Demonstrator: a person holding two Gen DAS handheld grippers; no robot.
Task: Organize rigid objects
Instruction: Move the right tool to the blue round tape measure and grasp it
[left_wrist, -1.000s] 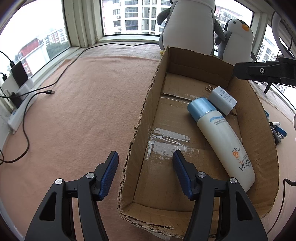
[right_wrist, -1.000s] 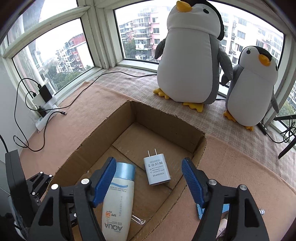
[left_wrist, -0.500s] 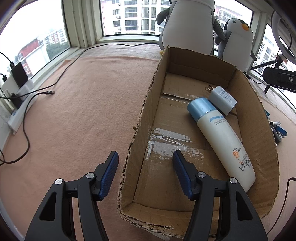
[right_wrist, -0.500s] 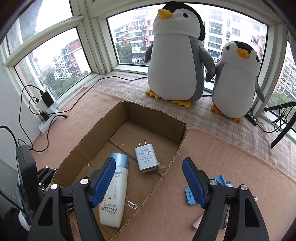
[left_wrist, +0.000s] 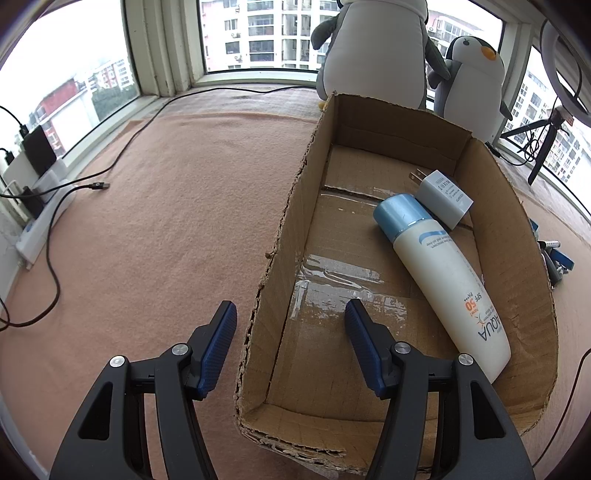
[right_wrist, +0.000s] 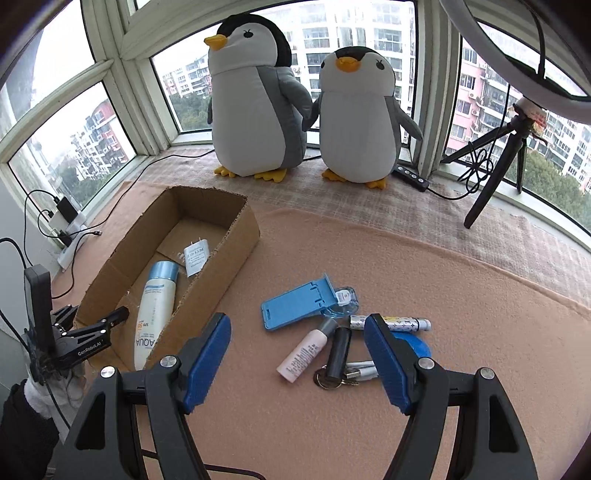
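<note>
**Both grippers hanging empty, box half filled, loose items waiting on the mat**

The left gripper (left_wrist: 288, 332) is hovering with its jaws spread wide, straddling the near left wall of the cardboard box (left_wrist: 513, 236); nothing is sitting between its blue pads. Inside the box, a white sunscreen bottle (left_wrist: 443, 273) with a blue cap is lying on its side along the right wall, and a white plug adapter (left_wrist: 441, 197) is resting just beyond the cap, touching or nearly touching it.

The right gripper (right_wrist: 297, 356) is also hanging released and empty, above the pink mat (right_wrist: 461, 295) to the right of the box. Beneath and just beyond its pads a cluster of loose things is lying: a blue phone stand (right_wrist: 301, 302), a small pink-white bottle (right_wrist: 304, 350), a black cylinder (right_wrist: 338, 350) with a key ring at its near end, a patterned pen (right_wrist: 391, 323), and a blue disc (right_wrist: 415, 345) partly hidden behind the right pad.

Two plush penguins (right_wrist: 255, 107) are standing at the far window, with a tripod (right_wrist: 495, 162) to their right.
</note>
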